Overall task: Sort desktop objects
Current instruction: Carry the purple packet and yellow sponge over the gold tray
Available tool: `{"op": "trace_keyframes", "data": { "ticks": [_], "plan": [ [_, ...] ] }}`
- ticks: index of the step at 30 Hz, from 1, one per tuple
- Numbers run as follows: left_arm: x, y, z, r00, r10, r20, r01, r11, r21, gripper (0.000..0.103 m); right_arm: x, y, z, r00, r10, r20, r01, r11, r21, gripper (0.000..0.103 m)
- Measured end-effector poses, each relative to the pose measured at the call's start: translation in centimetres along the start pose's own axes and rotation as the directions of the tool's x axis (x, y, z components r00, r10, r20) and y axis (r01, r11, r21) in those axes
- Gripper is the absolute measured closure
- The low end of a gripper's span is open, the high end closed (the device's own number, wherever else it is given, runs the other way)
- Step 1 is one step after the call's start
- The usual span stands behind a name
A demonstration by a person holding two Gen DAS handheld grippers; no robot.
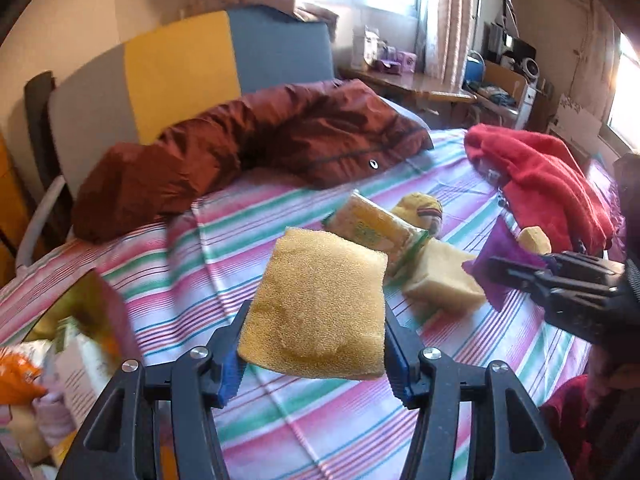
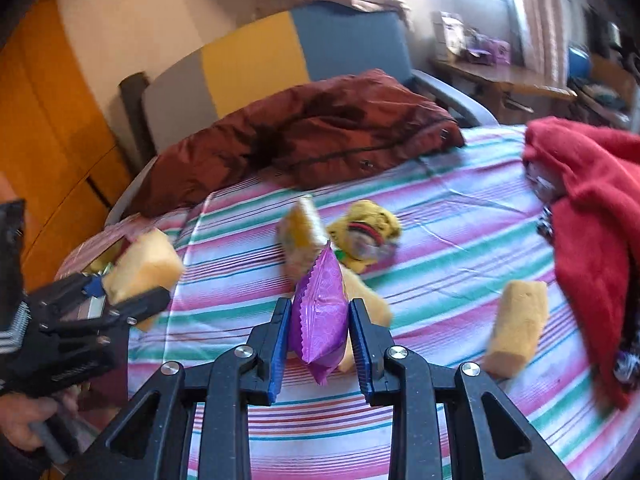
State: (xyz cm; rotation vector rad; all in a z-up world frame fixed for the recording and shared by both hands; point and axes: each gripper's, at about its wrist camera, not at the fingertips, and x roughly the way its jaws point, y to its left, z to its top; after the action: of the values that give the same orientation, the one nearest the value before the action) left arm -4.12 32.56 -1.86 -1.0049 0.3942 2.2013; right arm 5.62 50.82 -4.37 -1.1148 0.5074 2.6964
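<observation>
left gripper (image 1: 314, 354): clamped on yellow sponge (image 1: 320, 304), lifted above the striped sheet (image 1: 304, 432); broad face to camera, long axis running away along the fingers.
right gripper (image 2: 320, 344): closed on purple packet (image 2: 320, 316), standing on edge, long axis upright, serrated end up.
open room: bare sheet in the near foreground.
far edge: brown jacket (image 1: 260, 152).
right edge: red cloth (image 2: 592, 208).

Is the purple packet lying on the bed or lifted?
Lifted: the purple packet stands on edge between the right gripper pads, clear of the striped sheet.
</observation>
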Motion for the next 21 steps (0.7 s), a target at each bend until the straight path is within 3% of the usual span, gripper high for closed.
{"op": "trace_keyframes", "data": {
  "ticks": [11,21],
  "plan": [
    [-5.4,3.8,-3.2,0.996,0.082,0.047,-0.079,0.994,-0.079,0.044,0.4,2.1,-0.8,0.999,0.046,-0.028,-0.047,0.997,-0.055,0.075],
    [-8.6,7.6,-6.1,0.986,0.156,0.06,-0.145,0.977,-0.157,0.044,0.3,7.6,-1.9,0.988,0.137,-0.068,-0.147,0.976,-0.162,0.075]
  ]
}}
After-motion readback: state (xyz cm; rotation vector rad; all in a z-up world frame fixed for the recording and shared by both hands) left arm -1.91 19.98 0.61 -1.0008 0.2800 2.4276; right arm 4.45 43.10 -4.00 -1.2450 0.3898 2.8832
